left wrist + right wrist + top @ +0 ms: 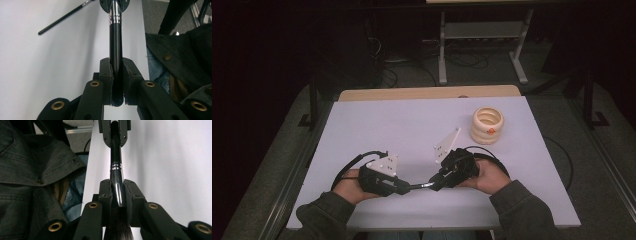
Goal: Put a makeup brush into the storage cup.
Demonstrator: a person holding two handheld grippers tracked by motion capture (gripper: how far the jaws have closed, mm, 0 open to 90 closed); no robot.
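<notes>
**Both grippers clamp one brush**

The left gripper (pixel 404 187) points right, toward the other one, and its jaws are closed on the black handle of the brush (pixel 418 185). In the left gripper view that handle (pixel 116 62) runs straight out from between the pads to a chrome band near the far gripper. A second, thin brush (pixel 62 17) lies on the table (pixel 377 125) ahead and to the left of these jaws, well apart.

The right gripper (pixel 435 183) points left, and its jaws are closed on the chrome ferrule of the same brush (pixel 117 185), with the dark bristles spreading out behind the pads, toward the camera. The brush hangs level between the two grippers, just above the table. Beyond the right gripper, well apart, a cream ringed cup (pixel 486 125) stands upright.
</notes>
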